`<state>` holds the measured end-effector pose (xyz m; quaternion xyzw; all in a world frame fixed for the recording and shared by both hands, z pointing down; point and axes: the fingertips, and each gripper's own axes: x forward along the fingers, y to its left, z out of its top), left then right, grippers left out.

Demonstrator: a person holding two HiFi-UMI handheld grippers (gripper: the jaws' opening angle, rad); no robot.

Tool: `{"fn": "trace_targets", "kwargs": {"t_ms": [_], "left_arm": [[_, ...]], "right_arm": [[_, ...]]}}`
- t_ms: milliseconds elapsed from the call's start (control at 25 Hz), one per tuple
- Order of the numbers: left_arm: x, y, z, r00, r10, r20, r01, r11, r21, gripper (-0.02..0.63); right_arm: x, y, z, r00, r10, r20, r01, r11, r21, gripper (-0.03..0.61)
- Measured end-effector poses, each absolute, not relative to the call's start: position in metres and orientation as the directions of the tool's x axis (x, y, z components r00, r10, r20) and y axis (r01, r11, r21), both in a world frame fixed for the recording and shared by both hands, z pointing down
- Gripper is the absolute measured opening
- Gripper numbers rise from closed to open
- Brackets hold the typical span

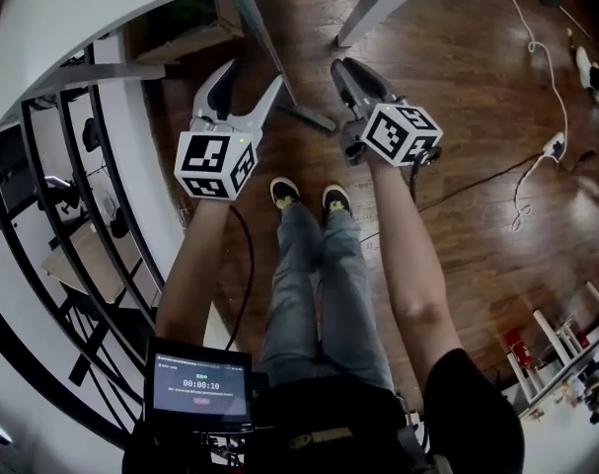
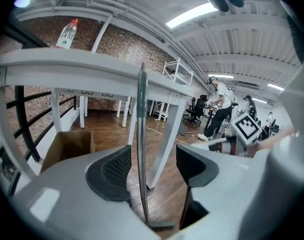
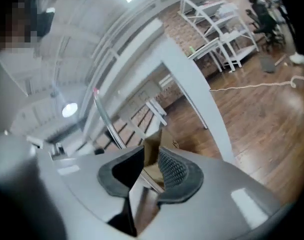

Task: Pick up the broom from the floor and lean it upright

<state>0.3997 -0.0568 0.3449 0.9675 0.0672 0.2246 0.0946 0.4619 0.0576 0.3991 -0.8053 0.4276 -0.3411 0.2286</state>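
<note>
The broom stands upright, its grey handle (image 1: 269, 52) leaning on the edge of the white table (image 1: 102, 8) and its head (image 1: 314, 118) on the wood floor. My left gripper (image 1: 252, 75) is open around the handle. In the left gripper view the handle (image 2: 141, 134) rises between the pads, close to the left one but touching neither, with the broom head (image 2: 162, 226) below. My right gripper (image 1: 343, 67) hangs just right of the broom, apart from it. Its jaws (image 3: 150, 166) stand a little apart with nothing between them.
A black railing (image 1: 42, 166) runs along the left. A cardboard box (image 2: 66, 144) sits under the table and a bottle (image 2: 66, 34) stands on top. The white table leg (image 1: 378, 3) is right of the broom. Cables (image 1: 536, 67) trail over the floor at right. My feet (image 1: 304, 196) are just behind the broom head.
</note>
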Motion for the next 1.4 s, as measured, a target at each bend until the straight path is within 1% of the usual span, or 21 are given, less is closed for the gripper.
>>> {"fn": "trace_targets", "kwargs": {"t_ms": [80,160,200,240,280,320,360,400,480,560,640,760,840,960,1080,1160,1280,1400], "left_arm": [[0.374,-0.050,0.325,0.902,0.176,0.395,0.104,-0.975,0.197,0.287],[0.351,-0.037,0.295,0.916,0.199,0.348,0.134,-0.970,0.203,0.279],[0.339,-0.028,0.276,0.922,0.215,0.323,0.155,-0.967,0.203,0.277],[0.327,-0.017,0.252,0.925,0.231,0.300,0.176,-0.964,0.200,0.271],[0.315,-0.005,0.226,0.929,0.244,0.279,0.194,-0.961,0.197,0.270],[0.302,0.007,0.199,0.932,0.253,0.258,0.205,-0.958,0.201,0.263],[0.290,0.019,0.171,0.938,0.257,0.234,0.210,-0.955,0.210,0.241],[0.279,0.029,0.141,0.944,0.257,0.207,0.212,-0.952,0.219,0.207],[0.268,0.041,0.083,0.958,0.244,0.151,0.207,-0.953,0.222,0.186],[0.260,0.049,0.030,0.972,0.204,0.119,0.174,-0.959,0.224,0.112],[0.249,0.059,-0.016,0.983,0.156,0.097,0.131,-0.965,0.228,0.018],[0.230,0.087,-0.065,0.992,0.117,0.039,0.108,-0.978,0.180,0.015],[0.219,0.105,-0.077,0.995,0.102,0.014,0.099,-0.986,0.134,0.015],[0.218,0.122,-0.073,0.996,0.090,0.002,0.089,-0.991,0.102,0.015],[0.224,0.134,-0.071,0.998,0.064,-0.008,0.064,-0.993,0.094,0.015],[0.214,0.142,-0.075,0.999,0.046,-0.007,0.046,-0.995,0.088,0.015],[0.190,0.142,-0.082,1.000,-0.007,-0.002,-0.007,-0.998,0.068,0.015],[0.194,0.152,-0.082,1.000,0.008,0.020,0.007,-0.999,0.050,0.015]], "right_arm": [[0.472,0.063,0.341,0.455,-0.880,0.136,-0.465,-0.366,-0.806,0.092],[0.472,0.076,0.278,0.492,-0.861,-0.127,-0.410,-0.101,-0.907,0.078],[0.465,0.084,0.242,0.491,-0.831,-0.261,-0.408,0.045,-0.912,0.071],[0.454,0.092,0.204,0.471,-0.797,-0.378,-0.437,0.161,-0.885,0.069],[0.439,0.099,0.167,0.432,-0.778,-0.455,-0.496,0.216,-0.841,0.051],[0.420,0.104,0.132,0.379,-0.791,-0.480,-0.578,0.202,-0.790,0.044],[0.398,0.106,0.102,0.321,-0.834,-0.450,-0.674,0.133,-0.727,0.043],[0.375,0.105,0.075,0.265,-0.886,-0.382,-0.769,0.045,-0.638,0.039],[0.333,0.100,0.027,0.175,-0.957,-0.232,-0.907,-0.066,-0.415,0.034],[0.300,0.103,-0.014,0.137,-0.982,-0.129,-0.967,-0.104,-0.234,0.034],[0.276,0.118,-0.041,0.142,-0.988,-0.056,-0.980,-0.132,-0.146,0.034],[0.251,0.151,-0.064,0.158,-0.987,-0.030,-0.982,-0.154,-0.105,0.029],[0.239,0.171,-0.062,0.151,-0.989,-0.010,-0.983,-0.149,-0.109,0.025],[0.237,0.185,-0.050,0.134,-0.991,0.008,-0.986,-0.135,-0.094,0.023],[0.235,0.192,-0.050,0.121,-0.993,-0.006,-0.990,-0.121,-0.067,0.020],[0.225,0.195,-0.057,0.103,-0.995,-0.018,-0.993,-0.102,-0.055,0.012],[0.203,0.187,-0.068,0.038,-0.999,-0.036,-0.999,-0.036,-0.040,0.003],[0.206,0.194,-0.077,0.071,-0.997,-0.006,-0.997,-0.071,-0.044,0.002]]}}
